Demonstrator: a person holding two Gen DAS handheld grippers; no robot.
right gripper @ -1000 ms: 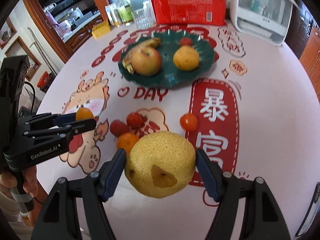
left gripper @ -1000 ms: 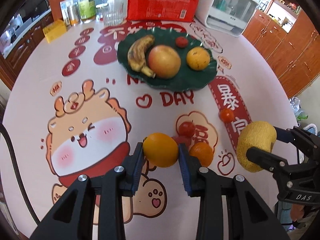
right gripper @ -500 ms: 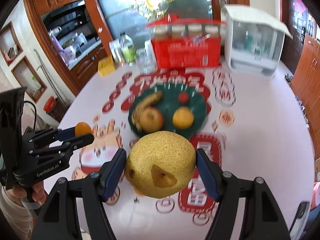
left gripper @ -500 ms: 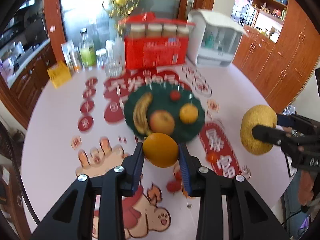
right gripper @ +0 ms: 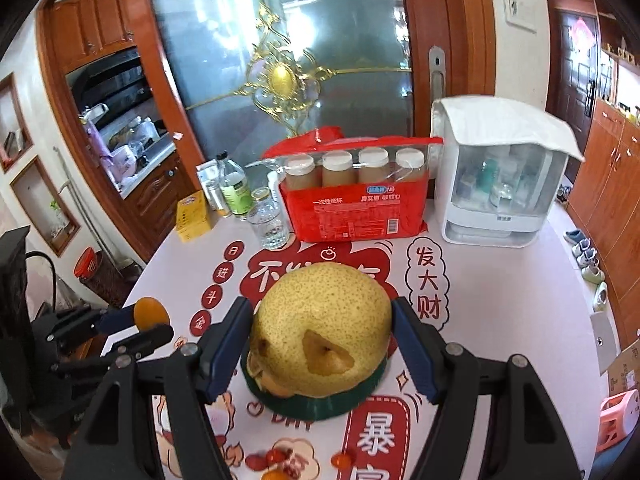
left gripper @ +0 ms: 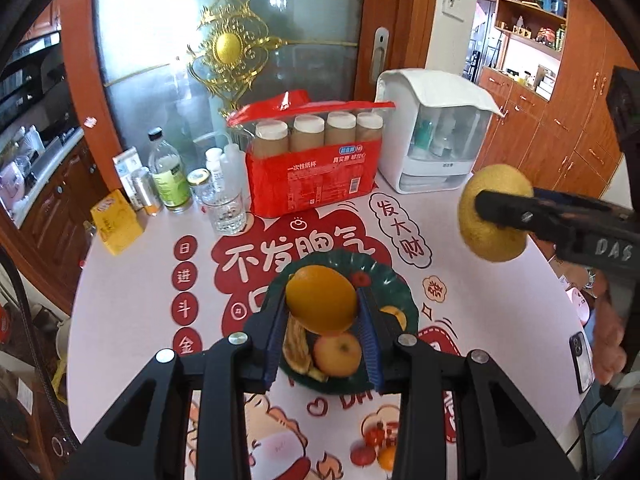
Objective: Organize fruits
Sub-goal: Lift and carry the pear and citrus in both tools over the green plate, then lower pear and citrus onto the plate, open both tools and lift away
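Left wrist view puts your left gripper (left gripper: pixel 322 312) clenched on an orange (left gripper: pixel 321 303) at frame centre, above the green plate (left gripper: pixel 402 292). Your right gripper (right gripper: pixel 322 342) grips a pear (right gripper: pixel 320 326). You're mid-carry; next, lower each into a free spot.

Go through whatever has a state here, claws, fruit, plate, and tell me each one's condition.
Left claw: shut on the orange, held above the table.
Right claw: shut on the pear, also held above the table.
Green plate: holds fruit.
Small fruits: loose on the tablecloth.
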